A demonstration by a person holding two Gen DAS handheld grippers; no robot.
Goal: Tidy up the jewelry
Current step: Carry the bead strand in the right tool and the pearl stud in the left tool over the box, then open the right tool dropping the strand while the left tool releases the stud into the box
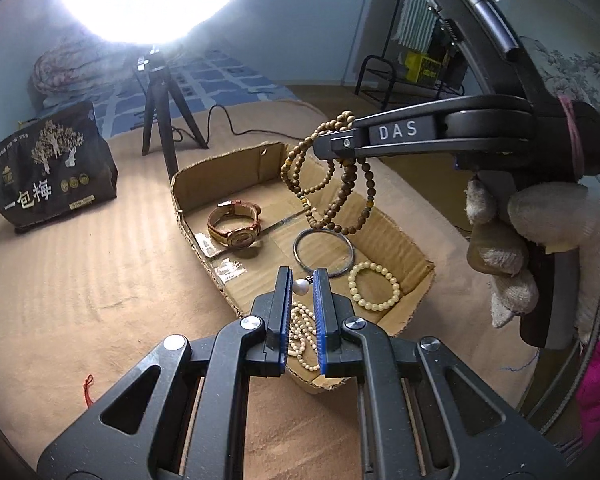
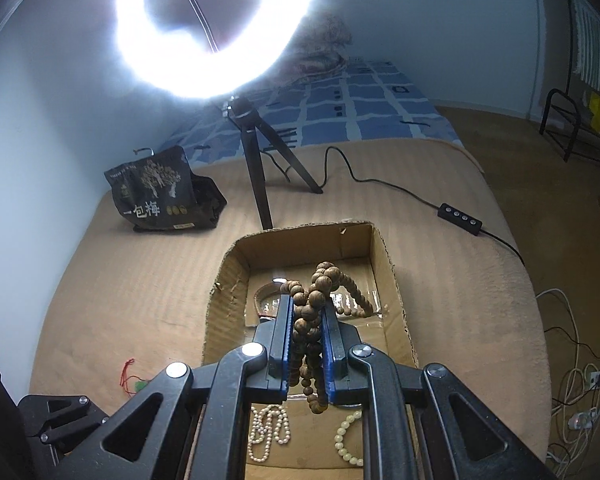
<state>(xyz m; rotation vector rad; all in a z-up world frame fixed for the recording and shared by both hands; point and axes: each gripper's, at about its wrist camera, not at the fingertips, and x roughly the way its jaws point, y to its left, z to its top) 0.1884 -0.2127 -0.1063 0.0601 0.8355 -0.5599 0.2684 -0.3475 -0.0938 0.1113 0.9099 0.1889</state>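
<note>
Pearl pendant (image 1: 301, 286) between left jaws — right-wrist view misses.

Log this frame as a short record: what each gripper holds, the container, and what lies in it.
left gripper: shut on pearl pendant, above the box
right gripper: shut on wooden bead strand, loops hanging over the box
container: open cardboard box on tan blanket
in box: wristwatch, metal bangle, cream bead bracelet, pearl necklace

Matt wooden beads (image 1: 341, 196) above a rough cardboard box (image 1: 409, 258) holding a glossy pearl (image 1: 301, 287) and a dull metal bangle (image 1: 323, 253).
</note>
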